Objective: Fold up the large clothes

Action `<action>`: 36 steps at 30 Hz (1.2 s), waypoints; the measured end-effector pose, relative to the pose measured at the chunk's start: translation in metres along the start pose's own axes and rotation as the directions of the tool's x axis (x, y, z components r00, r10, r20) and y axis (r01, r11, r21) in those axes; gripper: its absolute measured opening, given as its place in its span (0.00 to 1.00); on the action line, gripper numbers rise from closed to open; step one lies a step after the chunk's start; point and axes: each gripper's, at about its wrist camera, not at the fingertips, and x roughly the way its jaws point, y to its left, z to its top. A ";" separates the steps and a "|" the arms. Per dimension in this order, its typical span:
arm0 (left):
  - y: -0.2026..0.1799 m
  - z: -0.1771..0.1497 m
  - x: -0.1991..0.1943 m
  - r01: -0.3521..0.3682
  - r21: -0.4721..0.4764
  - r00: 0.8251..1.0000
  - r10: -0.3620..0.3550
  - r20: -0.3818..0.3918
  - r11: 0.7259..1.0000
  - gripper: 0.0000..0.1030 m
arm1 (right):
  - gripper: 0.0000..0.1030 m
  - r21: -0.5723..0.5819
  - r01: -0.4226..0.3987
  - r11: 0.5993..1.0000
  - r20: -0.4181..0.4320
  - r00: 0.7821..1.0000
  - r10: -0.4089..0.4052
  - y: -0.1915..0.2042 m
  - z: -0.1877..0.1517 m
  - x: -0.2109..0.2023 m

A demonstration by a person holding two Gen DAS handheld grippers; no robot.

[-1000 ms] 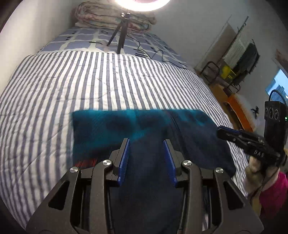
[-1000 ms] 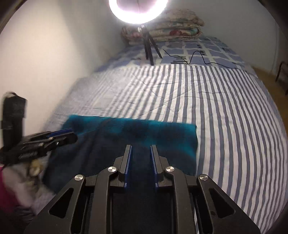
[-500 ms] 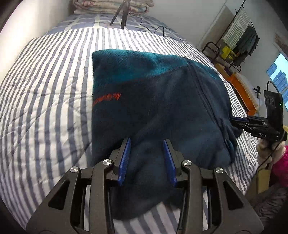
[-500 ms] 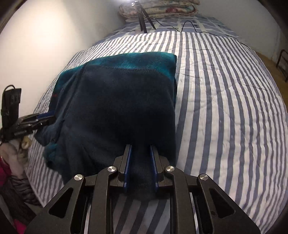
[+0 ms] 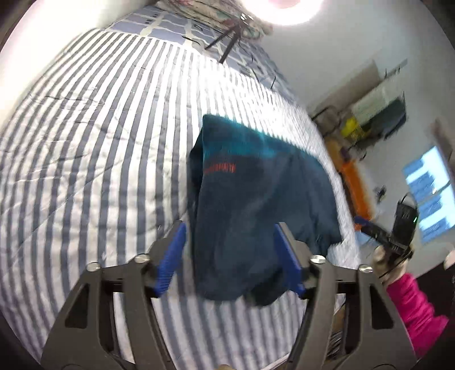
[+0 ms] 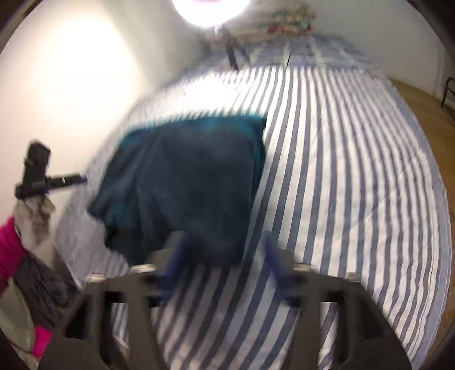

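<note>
A dark navy and teal fleece garment [image 5: 256,199] with a red logo lies folded on the striped bed [image 5: 99,156]. My left gripper [image 5: 230,230] hovers over its near hem with its jaws opening. The cloth shows between the blue pads [image 5: 170,256] but they do not press it. In the blurred right wrist view, the same garment [image 6: 193,182] lies just ahead of my right gripper [image 6: 224,247]. Its jaws are opening too, with only striped cover between them. Each gripper shows in the other's view, the right gripper [image 5: 359,221] and the left gripper [image 6: 81,178], both held by a pink-sleeved person.
A ring light on a tripod [image 5: 230,42] stands at the head of the bed, with a cable and folded quilts [image 6: 278,25] behind it. A white wall [image 6: 71,85] runs along one side. On the other side are a clothes rack [image 5: 378,108], an orange object and wooden floor [image 6: 426,108].
Both grippers let go of the garment, their jaws spreading wide. They drew back toward the foot of the bed, leaving the folded cloth lying flat. The left view has rolled.
</note>
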 end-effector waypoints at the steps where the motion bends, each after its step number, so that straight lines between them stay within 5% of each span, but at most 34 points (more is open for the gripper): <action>1: 0.004 0.004 0.003 0.018 -0.022 1.000 -0.018 -0.006 1.000 0.66 | 0.78 0.022 -0.013 1.000 0.013 1.000 0.013 -0.003 0.005 0.000; 5: 0.020 0.017 0.023 0.065 -0.101 0.997 -0.068 -0.028 0.993 0.66 | 0.78 0.106 -0.061 0.992 0.018 0.998 0.060 -0.026 0.019 0.017; 13: 0.028 0.037 0.068 0.091 -0.107 0.989 -0.102 -0.105 0.990 0.66 | 0.78 0.263 -0.196 0.945 -0.053 0.975 0.217 -0.054 0.011 0.084; 25: 0.037 0.029 0.112 0.114 -0.134 0.981 -0.133 -0.143 0.984 0.65 | 0.78 0.313 -0.282 0.907 -0.061 0.947 0.315 -0.043 0.012 0.124; 28: 0.023 0.034 0.121 0.106 -0.098 0.982 -0.120 -0.148 0.990 0.48 | 0.68 0.308 -0.281 0.909 -0.068 0.946 0.316 -0.032 0.014 0.133; 36: -0.025 0.034 0.115 -0.004 0.052 0.994 0.010 -0.110 0.999 0.26 | 0.36 0.214 -0.178 0.960 -0.095 0.975 0.202 0.008 0.034 0.138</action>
